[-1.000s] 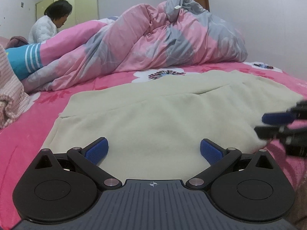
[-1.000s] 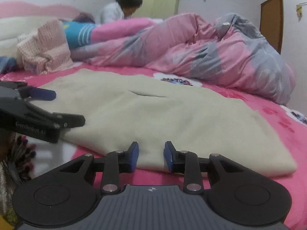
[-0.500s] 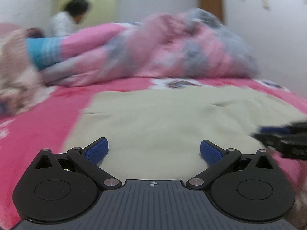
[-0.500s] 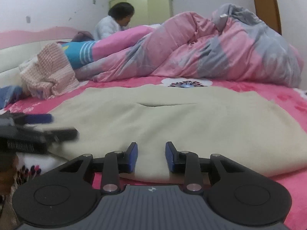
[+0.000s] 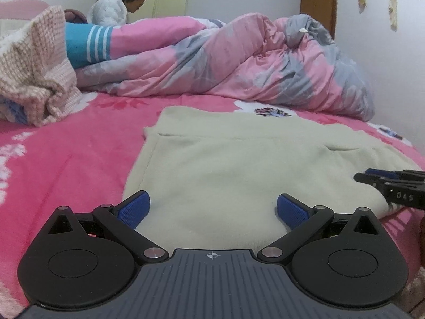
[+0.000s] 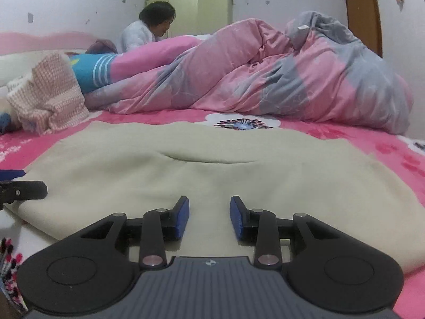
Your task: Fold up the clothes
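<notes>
Cream fleece fills the middle of the left wrist view: a pale garment (image 5: 239,170) is spread flat on the pink flowered bedsheet (image 5: 66,164), its near hem lying just in front of the left gripper (image 5: 212,208). That gripper's 2 blue-padded fingers (image 5: 134,208) are seen spread wide, released, with nothing pinched between them, the cloth lying under the gap. At the right edge of this view the right gripper (image 5: 372,178) is seen side-on, low over the garment's right margin. A crumpled pink and grey duvet (image 5: 252,61) is heaped across the far side of the bed, a pink knitted cloth (image 5: 34,69) is bunched at the left, and a person in a white jacket (image 5: 111,10) is seated beyond the bedding. In the right wrist view the same garment (image 6: 212,170) is shown stretching away from the right gripper (image 6: 209,216), a shallow curved crease marked across its middle. The jaws are opening, a narrow gap is left between the blue pads (image 6: 182,218), and the garment's near edge lies below that gap without being clamped. The left gripper (image 6: 16,183) is glimpsed at the left edge, beside the garment's left border. The duvet (image 6: 265,74) and the seated person (image 6: 148,32) are seen behind.
</notes>
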The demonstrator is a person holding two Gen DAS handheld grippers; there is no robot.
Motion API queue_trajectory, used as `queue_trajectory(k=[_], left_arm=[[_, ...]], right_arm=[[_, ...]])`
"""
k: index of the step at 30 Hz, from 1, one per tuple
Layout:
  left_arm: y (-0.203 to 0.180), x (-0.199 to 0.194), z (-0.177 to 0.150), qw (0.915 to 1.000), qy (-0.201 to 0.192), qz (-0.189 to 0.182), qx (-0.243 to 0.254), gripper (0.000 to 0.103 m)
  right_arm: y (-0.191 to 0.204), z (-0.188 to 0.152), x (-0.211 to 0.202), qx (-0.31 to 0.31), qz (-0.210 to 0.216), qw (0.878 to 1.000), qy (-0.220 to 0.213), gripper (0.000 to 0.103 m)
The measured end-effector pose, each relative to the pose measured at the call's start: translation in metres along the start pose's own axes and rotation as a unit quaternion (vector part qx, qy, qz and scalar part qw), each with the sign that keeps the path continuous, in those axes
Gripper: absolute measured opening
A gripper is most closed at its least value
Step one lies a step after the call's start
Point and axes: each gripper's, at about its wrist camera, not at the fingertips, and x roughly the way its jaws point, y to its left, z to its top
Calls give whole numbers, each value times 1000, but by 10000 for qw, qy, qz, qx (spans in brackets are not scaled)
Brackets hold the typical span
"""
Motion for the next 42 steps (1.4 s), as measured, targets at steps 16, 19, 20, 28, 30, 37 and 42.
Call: queue_trajectory(k=[16,19,20,28,30,37,42], left_arm=[[-51,76,24,9964,623,149,552,103],[-50,76,26,9961,681,152,536,103],[-50,77,27,9961,683,152,533,103],[-56,79,34,9943,929,310,415,103],[-57,80,35,9936,999,352,394,103],[-61,82,40,9903,1252,542,265,103],[-61,84,44,9882,1399,591,213,103]], right_arm=[[1,-3,2,73,-1,10000,-68,37],[-1,-5,1,95,33,9998,-163,38],[-1,-6,1,103,38,9998,-183,38],[-1,15,-1,81,-33,9999,118,52],[-5,31,-8,219,-205,9995,-91,73],[-25,32,35,269,-868,9937,660,103],[-17,31,41,12,-1066,9916,739,103]])
